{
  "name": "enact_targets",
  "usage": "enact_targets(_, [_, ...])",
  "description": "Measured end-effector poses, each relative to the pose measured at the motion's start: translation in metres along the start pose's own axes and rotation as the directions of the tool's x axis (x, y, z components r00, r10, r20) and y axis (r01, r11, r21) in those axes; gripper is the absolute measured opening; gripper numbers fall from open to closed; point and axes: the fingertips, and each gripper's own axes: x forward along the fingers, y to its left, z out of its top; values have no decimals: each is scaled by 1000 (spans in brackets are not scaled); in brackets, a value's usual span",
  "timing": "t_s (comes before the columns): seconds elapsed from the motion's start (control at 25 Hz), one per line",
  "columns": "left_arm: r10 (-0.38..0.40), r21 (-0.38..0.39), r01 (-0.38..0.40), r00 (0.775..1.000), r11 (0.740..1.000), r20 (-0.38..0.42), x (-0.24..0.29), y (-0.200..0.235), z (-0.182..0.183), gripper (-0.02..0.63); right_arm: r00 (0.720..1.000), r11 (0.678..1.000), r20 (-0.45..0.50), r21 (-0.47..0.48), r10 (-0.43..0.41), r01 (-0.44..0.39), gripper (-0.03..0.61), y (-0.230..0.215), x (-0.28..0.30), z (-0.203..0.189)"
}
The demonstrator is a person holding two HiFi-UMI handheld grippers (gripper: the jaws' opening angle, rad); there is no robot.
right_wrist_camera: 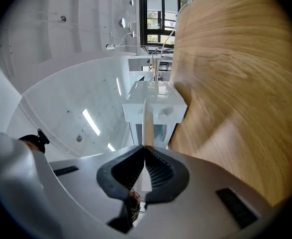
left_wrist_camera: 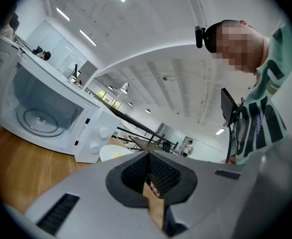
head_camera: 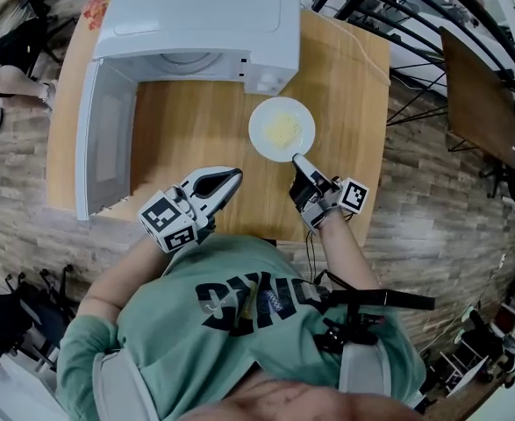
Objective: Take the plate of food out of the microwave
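White plate of food (head_camera: 281, 130) is out of the microwave (head_camera: 196, 24), over the wooden table (head_camera: 178, 139). Our right gripper (head_camera: 297, 159), turned sideways to keep it level, pinches its near rim. Our left gripper (head_camera: 233, 176) has its jaws pressed together, empty.

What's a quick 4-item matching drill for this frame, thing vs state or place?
Things:
1. microwave door
2. plate
3. left claw
4. right claw

States or places:
A. shut on the plate's rim
B. swung open
C. outside the microwave, over the wooden table
D. shut, nothing in it

Pairs: 1-B, 2-C, 3-D, 4-A
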Motion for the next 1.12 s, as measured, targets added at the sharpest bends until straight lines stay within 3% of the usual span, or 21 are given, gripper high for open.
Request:
enact_targets(0.36, [2,30,-1,999,1000,-50,35,8,-19,0,997,999,65,10,-51,50,15,-24,-36,25])
enact_targets(0.8, [23,137,-5,992,991,-127,68,21,-44,0,985,993,123,37,-117,114,15,-56,-76,43])
enact_targets(1.12, [22,137,0,988,991,-154,78,23,-57,0,978,986,125,53,-166,161,15,-81,-90,47])
